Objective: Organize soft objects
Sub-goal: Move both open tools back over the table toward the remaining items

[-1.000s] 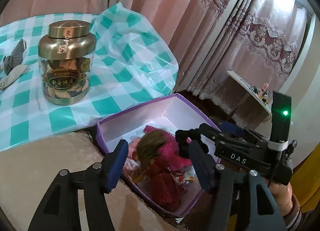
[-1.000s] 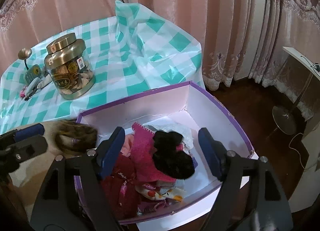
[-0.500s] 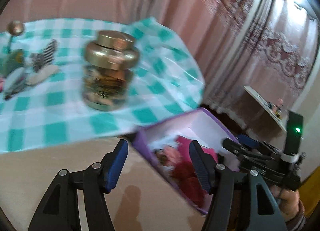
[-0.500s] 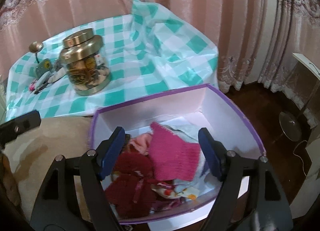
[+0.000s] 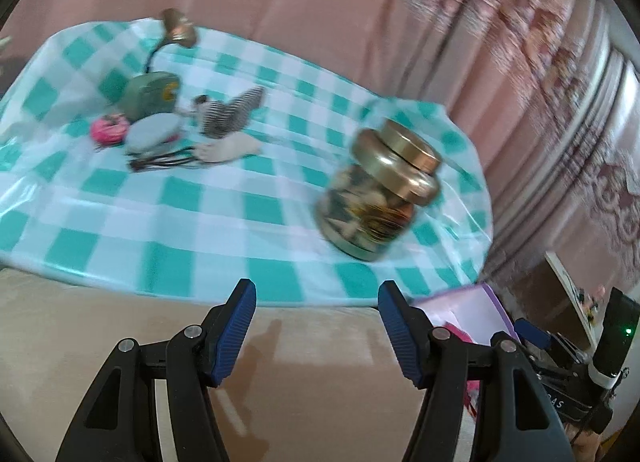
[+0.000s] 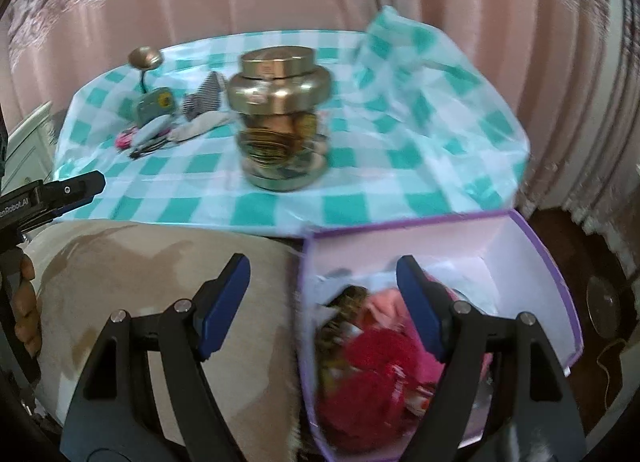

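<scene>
My left gripper [image 5: 316,326] is open and holds nothing, over a beige cushion [image 5: 120,342] at the edge of the teal checked cloth [image 5: 160,198]. On that cloth lie a striped sock [image 5: 234,112], a pale sock [image 5: 228,152], a pink round thing [image 5: 109,130] and a grey pouch [image 5: 152,134]. My right gripper [image 6: 322,302] is open and empty, astride the left wall of the purple box [image 6: 536,262], which holds red and pink soft items [image 6: 384,358]. The same striped sock [image 6: 204,98] shows far left in the right wrist view.
A gold-lidded jar [image 6: 280,118] stands mid-cloth; the jar [image 5: 380,190] is right of the socks in the left wrist view. A small green lamp [image 5: 154,94] sits behind them. Pink curtains hang behind. A person's hand [image 6: 26,302] holds the left gripper's body [image 6: 48,198].
Both grippers swung left, away from over the box. The left one now faces the cloth and socks; the box has slid to the right edge of its view.
</scene>
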Demonstrator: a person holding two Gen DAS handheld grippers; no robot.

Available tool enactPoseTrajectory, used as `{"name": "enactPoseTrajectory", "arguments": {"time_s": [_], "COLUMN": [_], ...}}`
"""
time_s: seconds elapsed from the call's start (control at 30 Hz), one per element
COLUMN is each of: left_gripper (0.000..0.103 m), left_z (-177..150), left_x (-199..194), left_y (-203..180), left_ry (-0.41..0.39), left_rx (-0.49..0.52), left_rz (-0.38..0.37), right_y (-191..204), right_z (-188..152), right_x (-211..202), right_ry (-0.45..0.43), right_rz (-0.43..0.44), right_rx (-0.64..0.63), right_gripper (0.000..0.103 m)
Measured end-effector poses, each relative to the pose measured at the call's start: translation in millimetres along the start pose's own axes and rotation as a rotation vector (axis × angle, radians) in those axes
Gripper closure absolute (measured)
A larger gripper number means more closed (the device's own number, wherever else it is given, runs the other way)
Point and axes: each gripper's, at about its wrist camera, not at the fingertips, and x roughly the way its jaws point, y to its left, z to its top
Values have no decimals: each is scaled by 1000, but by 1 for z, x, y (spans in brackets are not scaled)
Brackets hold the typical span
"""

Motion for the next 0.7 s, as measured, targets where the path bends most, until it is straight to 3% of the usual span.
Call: {"name": "enactPoseTrajectory", "arguments": {"time_s": [0.43,0.7], "left_gripper": [39,39], "left_z": [34,70], "left_x": [-2,10], "left_y": [82,118], "left_ry": [-12,-22], "left_rx": [-105,-114], "left_rz": [125,204], "right_y": [110,148], "right_z": [66,116], "right_x": [66,120], "right_ry": [28,66], "right_rz": [189,209], "right_rx": [-137,-122], "right_gripper": [25,24]}}
